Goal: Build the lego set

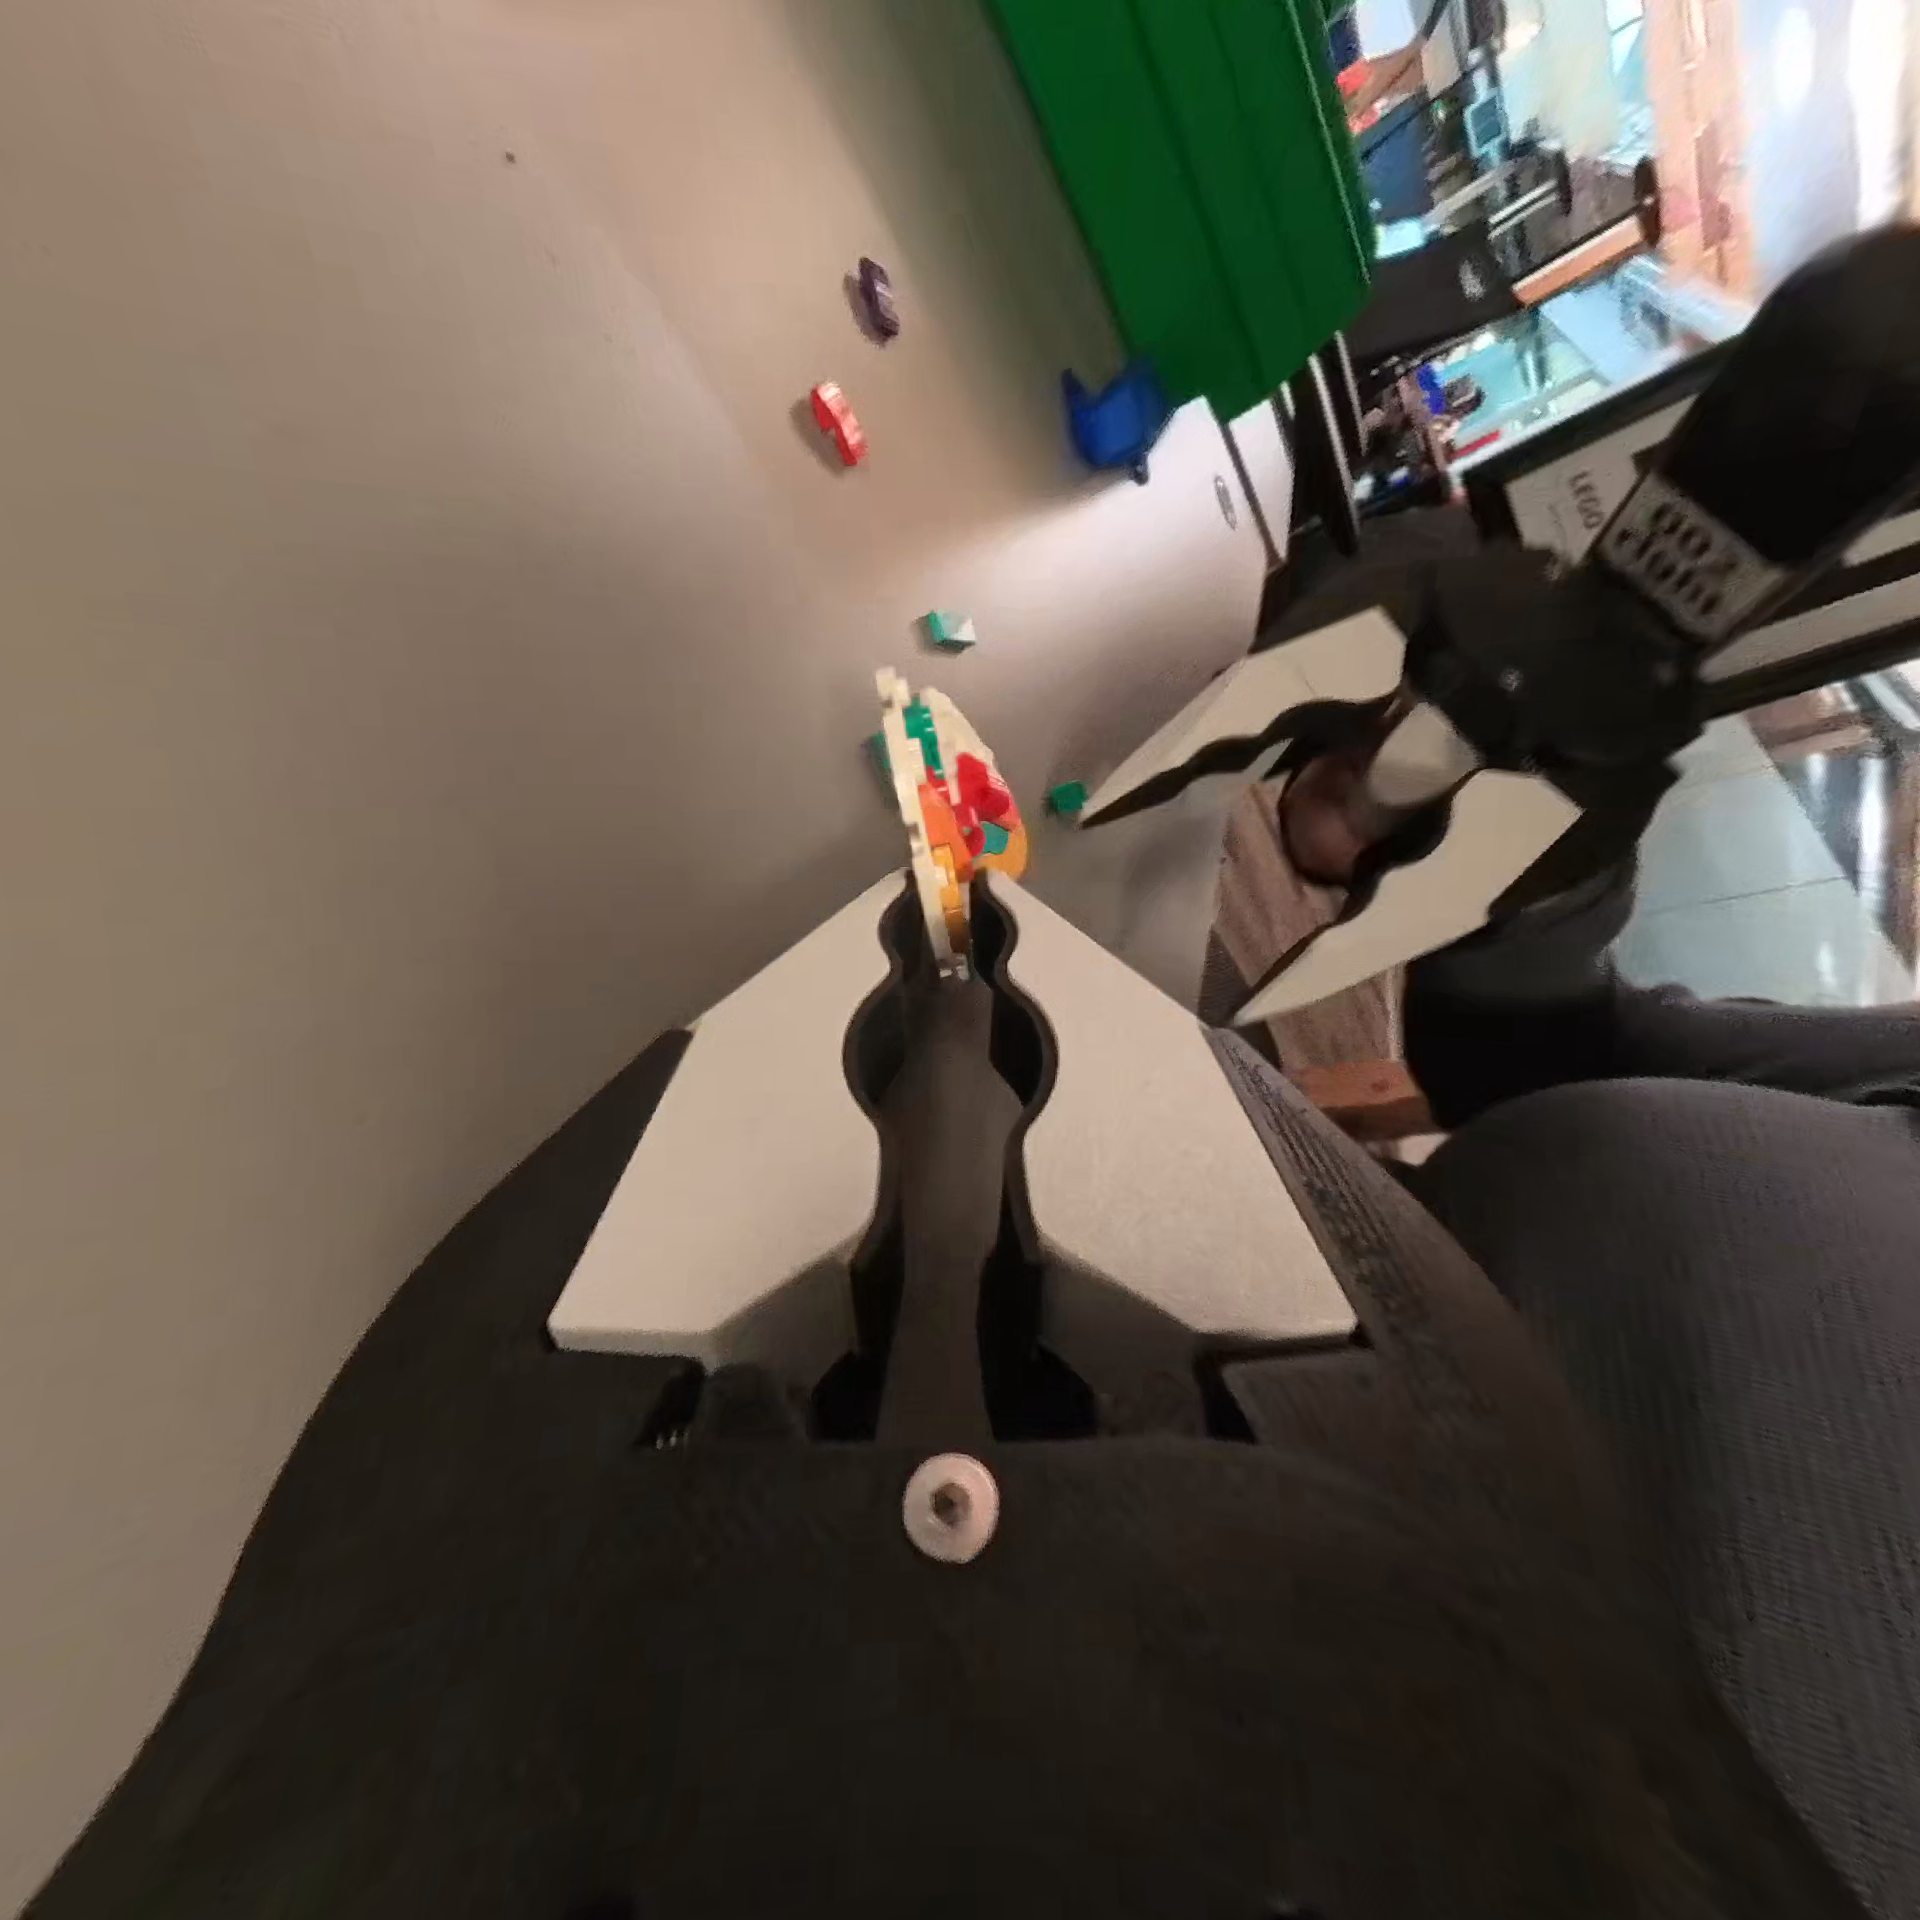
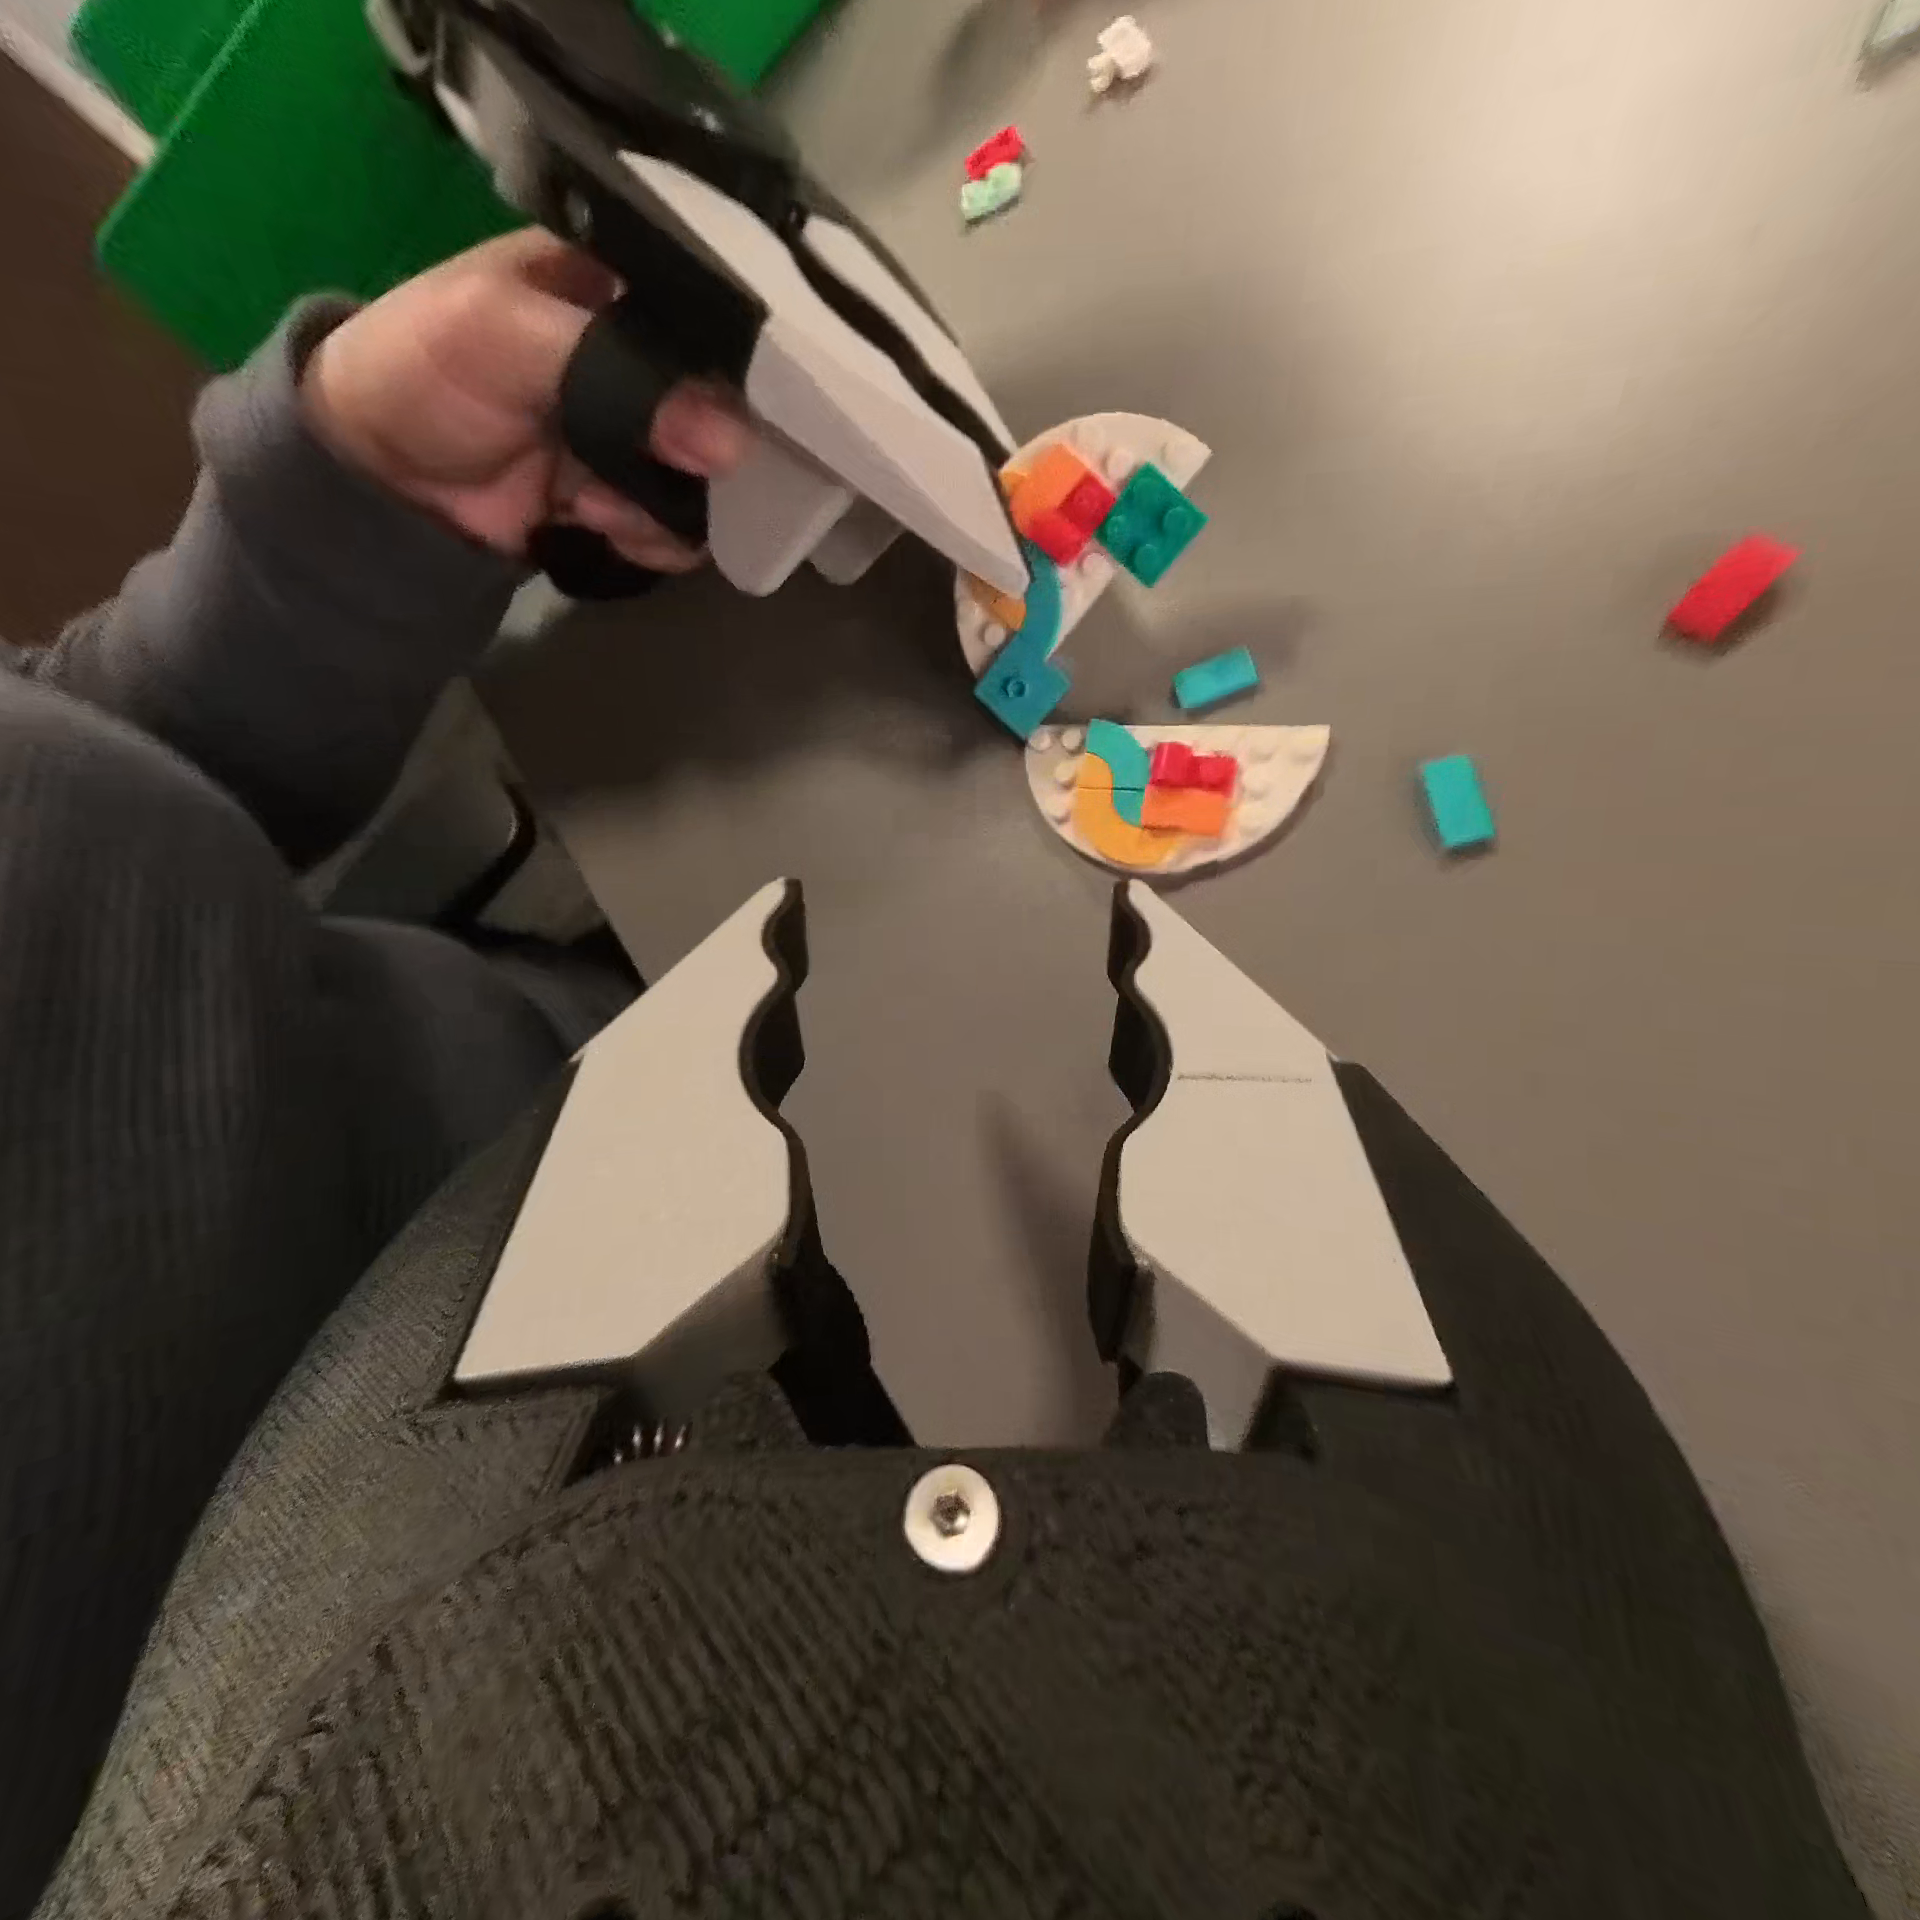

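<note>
My left gripper (image 1: 951, 883) is shut on the rim of a white half-disc plate (image 1: 935, 800) carrying orange, red, green and teal bricks, seen edge-on. The right wrist view shows the same gripper (image 2: 1003, 520) and plate (image 2: 1101, 509) at the upper left, with a teal curved piece (image 2: 1023, 686) sticking out below the plate. A second white half-disc (image 2: 1288, 769) with yellow, orange, red and teal pieces lies flat on the grey table. My right gripper (image 2: 956, 904) is open and empty just short of it. It also shows in the left wrist view (image 1: 1164, 920).
Loose bricks lie on the table: a red tile (image 2: 1730, 587), two teal bricks (image 2: 1216, 675) (image 2: 1455, 802), a red and pale green piece (image 2: 995, 177) and a white piece (image 2: 1122, 47). A green bin (image 2: 281, 208) stands at the back left. The table edge runs along the left.
</note>
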A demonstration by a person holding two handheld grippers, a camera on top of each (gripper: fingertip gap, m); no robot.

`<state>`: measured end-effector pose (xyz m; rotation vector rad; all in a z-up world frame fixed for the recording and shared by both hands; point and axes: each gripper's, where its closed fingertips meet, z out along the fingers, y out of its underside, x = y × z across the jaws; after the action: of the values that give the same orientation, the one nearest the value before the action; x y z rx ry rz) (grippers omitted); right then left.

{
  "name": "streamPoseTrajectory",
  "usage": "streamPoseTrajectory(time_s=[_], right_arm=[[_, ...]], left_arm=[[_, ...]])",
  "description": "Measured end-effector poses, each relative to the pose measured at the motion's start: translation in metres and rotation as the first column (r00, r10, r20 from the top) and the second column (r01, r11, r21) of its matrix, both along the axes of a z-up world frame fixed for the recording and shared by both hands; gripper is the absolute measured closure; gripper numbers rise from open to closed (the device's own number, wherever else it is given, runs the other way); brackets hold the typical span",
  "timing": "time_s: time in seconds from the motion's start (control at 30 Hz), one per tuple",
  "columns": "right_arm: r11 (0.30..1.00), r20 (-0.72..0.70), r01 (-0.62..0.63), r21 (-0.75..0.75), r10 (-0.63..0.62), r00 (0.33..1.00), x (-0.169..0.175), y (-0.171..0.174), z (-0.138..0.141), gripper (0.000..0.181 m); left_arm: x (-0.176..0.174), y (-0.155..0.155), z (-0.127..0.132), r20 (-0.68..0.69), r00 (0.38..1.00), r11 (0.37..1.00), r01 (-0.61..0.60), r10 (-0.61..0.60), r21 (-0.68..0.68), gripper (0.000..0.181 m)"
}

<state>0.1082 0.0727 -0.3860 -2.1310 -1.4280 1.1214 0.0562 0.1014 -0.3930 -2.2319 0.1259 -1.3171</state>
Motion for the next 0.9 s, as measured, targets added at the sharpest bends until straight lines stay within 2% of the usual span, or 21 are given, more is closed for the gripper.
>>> streamPoseTrajectory(time_s=[0.17,0.3,0.43,0.6,0.73,0.9], right_arm=[[0.967,0.017,0.244,0.073,-0.245,0.969,0.003,0.010,-0.018,0.127],[0.935,0.010,0.310,0.170,-0.317,0.948,0.002,0.023,-0.021,0.128],[0.932,-0.009,0.313,0.184,-0.317,0.949,-0.012,0.028,-0.021,0.125],[0.933,-0.005,0.256,0.253,-0.263,0.965,-0.032,0.031,-0.023,0.122],[0.939,0.008,0.232,0.253,-0.242,0.970,-0.049,0.031,-0.023,0.117],[0.893,0.097,0.185,0.410,-0.244,0.965,-0.053,0.032,-0.030,0.120]], left_arm=[[0.015,-0.009,-0.005,-0.008,0.997,0.996,0.072,-0.073,-0.057,0.174],[0.025,-0.020,-0.006,-0.002,0.992,0.989,0.126,-0.126,-0.082,0.174],[0.015,-0.028,-0.003,-0.017,0.995,0.993,0.099,-0.101,-0.067,0.174],[-0.012,-0.041,0.006,-0.011,1.000,0.999,0.016,-0.016,-0.036,0.174],[-0.031,-0.048,0.014,-0.009,0.999,0.999,-0.050,0.050,-0.003,0.174],[-0.045,-0.049,0.020,0.020,0.993,0.992,-0.119,0.119,0.026,0.174]])
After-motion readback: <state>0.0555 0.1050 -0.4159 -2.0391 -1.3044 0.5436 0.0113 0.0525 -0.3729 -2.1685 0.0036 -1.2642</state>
